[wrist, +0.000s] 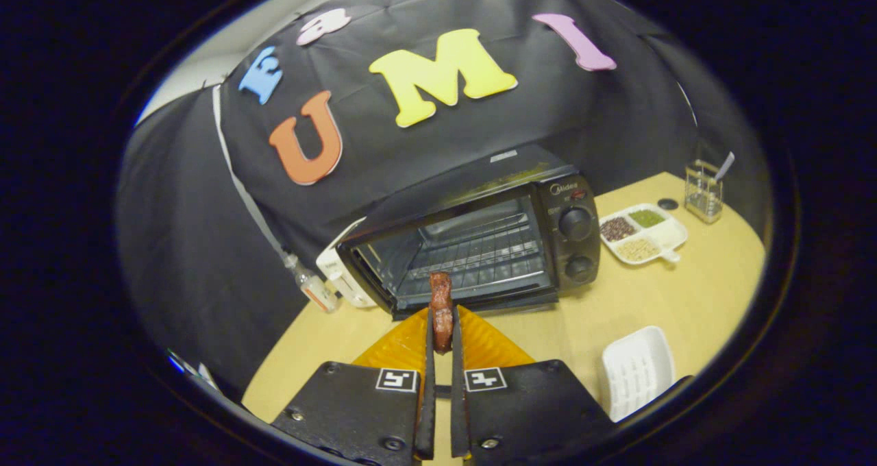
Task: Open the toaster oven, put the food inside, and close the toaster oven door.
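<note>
Hand-held gripper (442, 329) was pinching the food (440, 308) just short of the open toaster oven (473, 247); I'd go in level and clear the rack (473, 253) before letting go.

The oven (479, 247) stands open straight beyond the gripper (442, 329), its door folded down toward the jaws, so the mouth is unblocked. Inside, a wire rack (479, 253) spans the cavity, with free room above it. The jaws are closed on a piece of food (441, 308), which stands up in front of the opening. An orange plate (404, 346) lies under the fingers (429, 384), between them and the door. The oven's knobs (575, 224) bound the mouth on the right. Right of the oven, bare table (582, 329) runs out to a divided dish (668, 236), a glass holder (703, 192) and a white tray (637, 370). Left of the oven, a white appliance (339, 277) and a small bottle (314, 289) crowd the corner against the cloth.
</note>
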`<state>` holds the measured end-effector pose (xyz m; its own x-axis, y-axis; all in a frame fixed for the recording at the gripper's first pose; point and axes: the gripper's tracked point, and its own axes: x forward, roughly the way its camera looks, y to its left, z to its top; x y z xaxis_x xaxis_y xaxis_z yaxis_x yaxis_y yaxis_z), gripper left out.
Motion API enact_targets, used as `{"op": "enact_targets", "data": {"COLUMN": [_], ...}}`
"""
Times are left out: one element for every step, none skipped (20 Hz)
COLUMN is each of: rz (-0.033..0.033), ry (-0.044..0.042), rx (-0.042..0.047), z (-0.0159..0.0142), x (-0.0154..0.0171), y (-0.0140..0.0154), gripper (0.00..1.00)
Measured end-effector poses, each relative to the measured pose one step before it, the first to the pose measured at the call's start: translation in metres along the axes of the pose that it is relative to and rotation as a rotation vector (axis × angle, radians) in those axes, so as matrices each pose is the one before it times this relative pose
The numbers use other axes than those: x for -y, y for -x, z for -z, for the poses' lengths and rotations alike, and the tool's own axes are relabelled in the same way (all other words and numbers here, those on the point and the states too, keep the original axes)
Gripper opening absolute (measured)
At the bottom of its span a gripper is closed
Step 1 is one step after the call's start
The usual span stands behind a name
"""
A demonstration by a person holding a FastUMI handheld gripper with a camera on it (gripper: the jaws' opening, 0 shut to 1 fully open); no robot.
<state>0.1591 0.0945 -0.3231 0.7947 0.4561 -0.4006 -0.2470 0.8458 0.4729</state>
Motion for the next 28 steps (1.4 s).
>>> {"op": "enact_targets", "data": {"rz": [-0.01632, -0.01458, -0.01984, -0.01636, -0.00875, -0.00848, -0.01177, -0.00441, -0.00687, -0.00175, -0.00017, 0.0014, 0.00687, 0.00966, 0.02921, -0.00011, 0.00377, 0.01968, 0.02772, 0.02304, 0.01801, 0.03442, 0.03276, 0.03611, 0.02124, 0.00615, 0.00027, 0.01235], "ry": [-0.06913, -0.06471, -0.0541, -0.04556, -0.043, -0.04405, -0.03322, -0.02966, -0.026, -0.01829, -0.02291, -0.0063, -0.00029, 0.00988, 0.01657, 0.00607, 0.01519, 0.02433, 0.03415, 0.02627, 0.01613, 0.0241, 0.01813, 0.02612, 0.0261, 0.01756, 0.01138, 0.01911], "rx": [0.00742, 0.00097, 0.0084, 0.00971, 0.00878, 0.00931, 0.01305, 0.01237, 0.00652, 0.00001, 0.00347, -0.00254, 0.00315, 0.00354, 0.01484, 0.01205, -0.00297, 0.00824, 0.001, 0.00142, 0.00914, 0.00867, 0.01159, -0.00023, -0.00525, 0.00004, 0.00328, 0.00325], "z": [-0.00124, -0.00049, -0.00272, -0.00338, -0.00339, -0.00407, -0.00641, -0.004, -0.00276, -0.00094, -0.002, 0.0003, -0.00178, -0.00125, -0.00267, -0.00238, 0.00034, 0.00097, -0.00126, -0.00083, -0.00325, -0.00072, -0.00272, 0.00022, 0.00209, -0.00089, -0.00194, -0.00024], "x": [0.00012, 0.0006, -0.00014, 0.00029, 0.00196, 0.00299, 0.00144, 0.00167, 0.00218, 0.00054, 0.00067, 0.00128, 0.00285, 0.00276, 0.0051, -0.00054, -0.00141, 0.00094, 0.00463, 0.00493, 0.00406, 0.00835, 0.00821, 0.00837, 0.00629, 0.00062, 0.00108, 0.00278], "y": [-0.01575, -0.01562, -0.01311, -0.01321, -0.01167, -0.01188, -0.01132, -0.01072, -0.01095, -0.00885, -0.00903, -0.00738, -0.00625, -0.00377, -0.00208, -0.00293, -0.00195, 0.00134, -0.0028, 0.00165, 0.00057, -0.00012, 0.00068, -0.00018, 0.0032, 0.00814, 0.00727, 0.00673], "gripper": [0.12, 0.12, 0.12, 0.12, 0.12, 0.12, 0.12, 0.12, 0.12, 0.12, 0.12, 0.12, 0.12, 0.13, 0.14, 0.14, 0.15, 0.16, 0.19, 0.22, 0.23, 0.29, 0.33, 0.38, 0.39, 0.43, 0.47, 0.52]}}
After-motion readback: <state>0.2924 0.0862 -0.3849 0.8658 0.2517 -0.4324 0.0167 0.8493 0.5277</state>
